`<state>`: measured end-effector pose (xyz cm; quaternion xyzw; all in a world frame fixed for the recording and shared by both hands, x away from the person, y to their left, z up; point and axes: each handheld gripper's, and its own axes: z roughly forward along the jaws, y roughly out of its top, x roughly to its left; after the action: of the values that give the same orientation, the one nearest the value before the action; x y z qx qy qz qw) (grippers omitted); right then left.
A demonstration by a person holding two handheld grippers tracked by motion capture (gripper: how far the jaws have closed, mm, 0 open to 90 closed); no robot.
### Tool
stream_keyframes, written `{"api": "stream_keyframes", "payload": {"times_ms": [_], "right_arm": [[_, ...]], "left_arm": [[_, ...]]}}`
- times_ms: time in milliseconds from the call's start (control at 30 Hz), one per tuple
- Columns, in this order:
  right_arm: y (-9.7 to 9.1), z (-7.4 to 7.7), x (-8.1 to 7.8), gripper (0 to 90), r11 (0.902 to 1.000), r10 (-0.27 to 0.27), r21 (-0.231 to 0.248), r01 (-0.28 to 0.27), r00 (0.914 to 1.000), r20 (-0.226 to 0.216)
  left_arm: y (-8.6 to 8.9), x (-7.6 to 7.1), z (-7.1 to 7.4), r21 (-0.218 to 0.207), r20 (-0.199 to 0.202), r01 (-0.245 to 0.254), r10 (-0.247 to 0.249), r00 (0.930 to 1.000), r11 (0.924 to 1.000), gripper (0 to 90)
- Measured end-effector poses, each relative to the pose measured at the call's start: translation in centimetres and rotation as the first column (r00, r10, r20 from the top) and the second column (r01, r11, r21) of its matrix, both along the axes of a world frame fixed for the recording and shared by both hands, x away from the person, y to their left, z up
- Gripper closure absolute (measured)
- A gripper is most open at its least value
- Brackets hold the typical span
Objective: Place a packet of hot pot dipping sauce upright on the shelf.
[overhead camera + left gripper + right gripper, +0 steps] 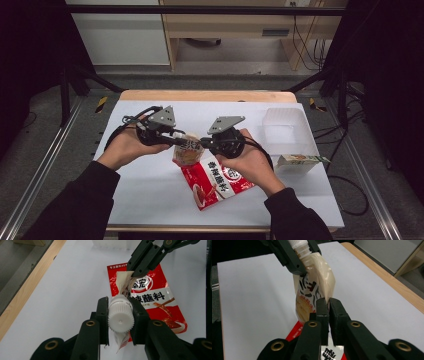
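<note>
While both hands are meeting over the middle of the counter [150,200], the left gripper [176,141] is clamping the white ribbed cap [120,317] of a small spout pouch [187,152]; in the left gripper view its jaws are pressing on the cap from both sides. The right gripper [204,143] is pinching the pouch's far edge, its jaws nearly closed on the thin film, as the right gripper view is showing with the cream-coloured pouch [312,295] hanging just ahead of the tips. No gap is showing between those jaws and the film.

The pouch is being held off the counter between the two grippers, cap toward the left gripper. Directly beneath it, and running toward 5 o'clock in the high view, a red sauce packet [215,182] is lying flat on the white surface. A clear plastic tub [287,120] is sitting at about 2 o'clock from the pouch, near the counter's far right corner. A small green-and-white carton [300,161] is lying on its side at 3 o'clock, well apart from the grippers.
</note>
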<state>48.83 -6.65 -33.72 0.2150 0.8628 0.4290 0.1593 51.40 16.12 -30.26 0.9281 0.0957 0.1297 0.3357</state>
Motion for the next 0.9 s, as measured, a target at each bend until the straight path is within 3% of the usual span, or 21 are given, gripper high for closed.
{"api": "stream_keyframes", "payload": {"times_ms": [33,167,367,433,500,567,733,900], "right_arm": [[-0.1,0.0,0.0,84.1,1.0000,0.003,-0.004,-0.003,1.0000,0.000],[-0.5,-0.1,0.1,74.8,0.9998,0.011,-0.019,-0.011,0.9999,0.001],[-0.5,0.2,0.3,53.8,0.9963,0.010,-0.086,-0.008,0.9997,0.021],[-0.3,0.4,0.5,41.2,0.9917,0.016,-0.127,-0.013,0.9997,0.019],[-0.2,0.7,0.5,36.5,0.9834,0.038,-0.179,-0.030,0.9984,0.042],[0.0,1.0,0.5,30.2,0.9789,0.052,-0.199,-0.044,0.9980,0.037],[0.4,2.1,0.6,24.1,0.9709,0.091,-0.225,-0.082,0.9954,0.031],[0.7,2.8,1.0,29.6,0.9602,0.125,-0.254,-0.115,0.9919,0.022]], "left_arm": [[-0.1,0.0,0.1,0.015,0.000,0.004,-0.004,1.0000,0.9999,72.9],[-0.1,0.2,0.1,0.010,0.003,0.004,-0.004,1.0000,0.9999,73.1],[0.1,0.4,0.5,0.009,0.014,0.003,-0.003,0.9999,1.0000,73.1],[0.2,0.4,0.5,0.006,0.015,0.003,-0.003,0.9999,1.0000,73.1],[0.2,0.4,0.6,0.006,0.023,0.014,-0.014,0.9996,0.9999,73.0],[0.2,0.3,0.7,0.008,0.028,0.018,-0.019,0.9994,0.9998,73.0],[-0.1,0.0,0.7,0.010,0.031,0.037,-0.037,0.9988,0.9993,73.0],[-0.3,-0.1,0.7,0.003,0.033,0.053,-0.053,0.9981,0.9986,73.0]]}}
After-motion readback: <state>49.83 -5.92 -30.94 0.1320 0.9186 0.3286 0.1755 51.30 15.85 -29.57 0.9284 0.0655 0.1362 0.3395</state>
